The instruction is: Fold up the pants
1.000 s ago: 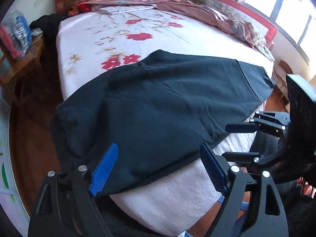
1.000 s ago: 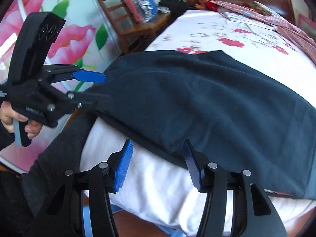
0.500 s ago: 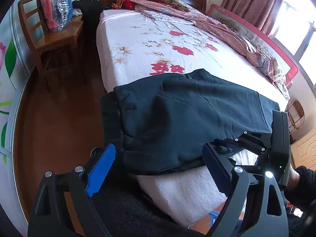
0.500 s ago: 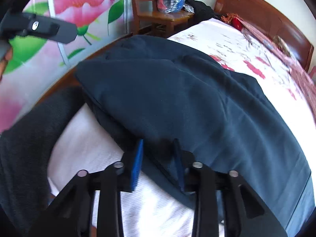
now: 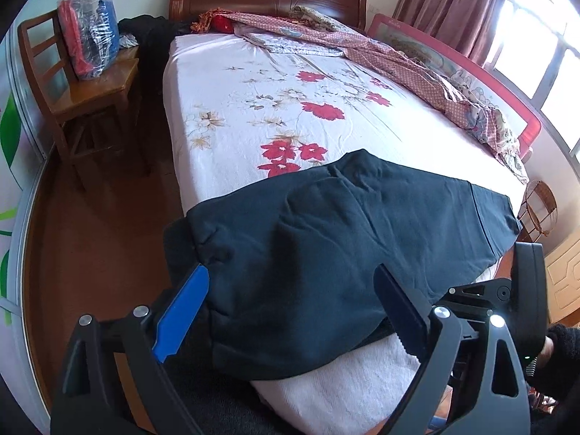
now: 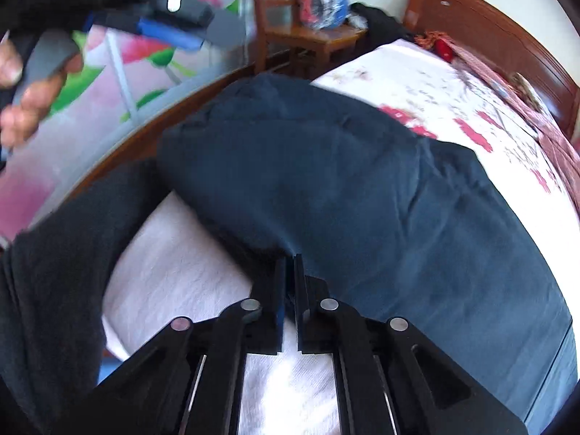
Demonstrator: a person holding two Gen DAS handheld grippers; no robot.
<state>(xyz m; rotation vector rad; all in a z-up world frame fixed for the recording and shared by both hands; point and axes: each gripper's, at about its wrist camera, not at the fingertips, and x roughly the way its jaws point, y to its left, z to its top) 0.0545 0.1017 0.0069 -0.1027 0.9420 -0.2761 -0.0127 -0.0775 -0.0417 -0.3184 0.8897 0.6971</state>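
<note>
Dark navy pants [image 5: 344, 253] lie folded lengthwise across the foot of the bed, with one end hanging over the left corner. In the right wrist view the pants [image 6: 362, 188] fill the middle. My left gripper [image 5: 290, 311] is open and held just above the near edge of the pants, touching nothing. My right gripper [image 6: 289, 264] is shut on the near edge of the pants. The right gripper also shows at the lower right of the left wrist view [image 5: 507, 297].
The bed [image 5: 290, 116] has a white flowered sheet and a white towel-like cover at the foot. A wooden chair [image 5: 83, 101] with a plastic bag stands left of the bed. Rumpled patterned bedding [image 5: 417, 69] lies along the far side. The floor is wood.
My right gripper has closed on the near edge of the pants. My left gripper has pulled back and turned toward the head of the bed, staying open.
</note>
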